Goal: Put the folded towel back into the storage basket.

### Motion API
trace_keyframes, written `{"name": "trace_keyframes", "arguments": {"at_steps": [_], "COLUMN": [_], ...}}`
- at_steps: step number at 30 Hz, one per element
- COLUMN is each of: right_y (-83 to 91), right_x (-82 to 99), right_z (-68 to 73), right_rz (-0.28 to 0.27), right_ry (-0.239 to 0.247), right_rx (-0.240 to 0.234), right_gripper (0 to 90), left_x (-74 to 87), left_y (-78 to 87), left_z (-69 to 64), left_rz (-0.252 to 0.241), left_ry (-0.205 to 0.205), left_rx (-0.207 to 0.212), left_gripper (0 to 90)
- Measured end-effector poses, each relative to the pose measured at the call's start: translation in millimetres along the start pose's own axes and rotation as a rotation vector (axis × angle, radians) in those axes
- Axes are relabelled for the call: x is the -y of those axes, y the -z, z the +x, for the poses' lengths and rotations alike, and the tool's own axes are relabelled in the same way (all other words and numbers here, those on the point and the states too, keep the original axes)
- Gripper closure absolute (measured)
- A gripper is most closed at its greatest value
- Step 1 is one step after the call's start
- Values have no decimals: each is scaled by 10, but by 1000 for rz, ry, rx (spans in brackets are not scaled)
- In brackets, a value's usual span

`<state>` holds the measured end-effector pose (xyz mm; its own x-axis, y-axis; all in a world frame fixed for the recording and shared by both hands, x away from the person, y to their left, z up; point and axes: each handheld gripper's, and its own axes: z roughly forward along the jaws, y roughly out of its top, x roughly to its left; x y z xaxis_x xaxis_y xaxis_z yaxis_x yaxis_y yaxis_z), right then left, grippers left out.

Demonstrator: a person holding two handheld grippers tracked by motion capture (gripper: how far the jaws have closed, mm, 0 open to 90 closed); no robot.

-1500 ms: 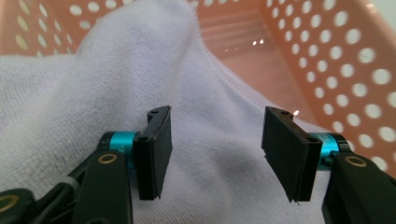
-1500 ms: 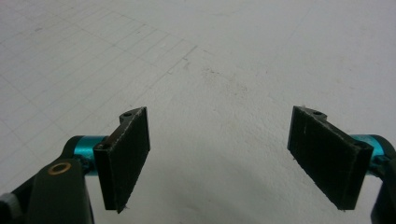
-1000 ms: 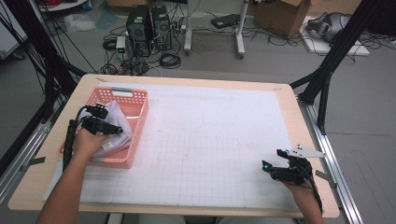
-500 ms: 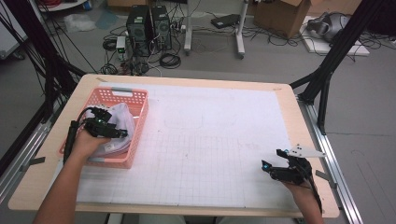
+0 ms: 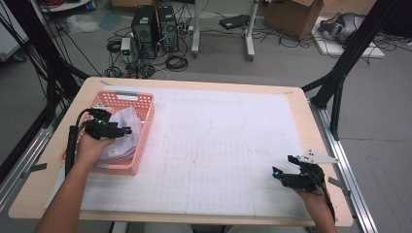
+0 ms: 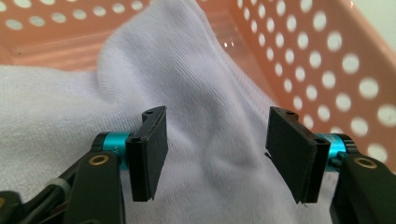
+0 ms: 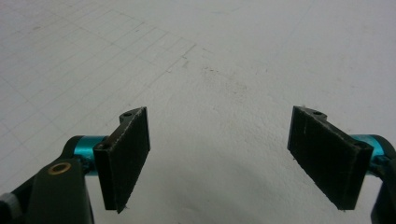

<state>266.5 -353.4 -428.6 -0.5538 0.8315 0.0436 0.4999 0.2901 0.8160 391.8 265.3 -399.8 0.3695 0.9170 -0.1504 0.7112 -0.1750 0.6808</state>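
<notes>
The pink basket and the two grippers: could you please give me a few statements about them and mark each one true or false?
1. The pink basket holds white cloth. True.
2. The left gripper is clamped shut on the cloth. False: its jaws stand apart, with a fold of cloth lying between them and the pads not pressing it; they have just been opening.
3. The right gripper holds a piece of cloth. False: its jaws stand open with nothing between them, above the white gridded mat.
4. The basket sits at the left side of the table in the high view. True.
5. The basket is solid-walled. False: its walls are perforated with round holes.
</notes>
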Motion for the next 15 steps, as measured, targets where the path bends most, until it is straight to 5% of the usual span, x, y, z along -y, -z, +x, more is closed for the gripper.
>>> {"name": "trace_keyframes", "arguments": {"at_steps": [2,5,10,12,15], "right_y": [-14,-9,-7,-7,-4], "right_x": [-6,-2,-4,-3,-1], "right_z": [9,13,14,19,12], "right_rz": [0,4,2,3,0], "right_ry": [9,8,7,7,4], "right_rx": [-1,-1,-1,0,1], "right_gripper": [200,200,200,200,200], "left_x": [14,13,30,34,56], "left_y": [-122,-173,-155,-150,-127], "left_z": [-26,-73,-109,-114,-124], "left_rz": [85,95,116,114,106], "left_ry": [-21,-46,-141,-153,-226], "left_rx": [-20,-48,-49,-46,15], "left_gripper": [330,343,697,744,765]}}
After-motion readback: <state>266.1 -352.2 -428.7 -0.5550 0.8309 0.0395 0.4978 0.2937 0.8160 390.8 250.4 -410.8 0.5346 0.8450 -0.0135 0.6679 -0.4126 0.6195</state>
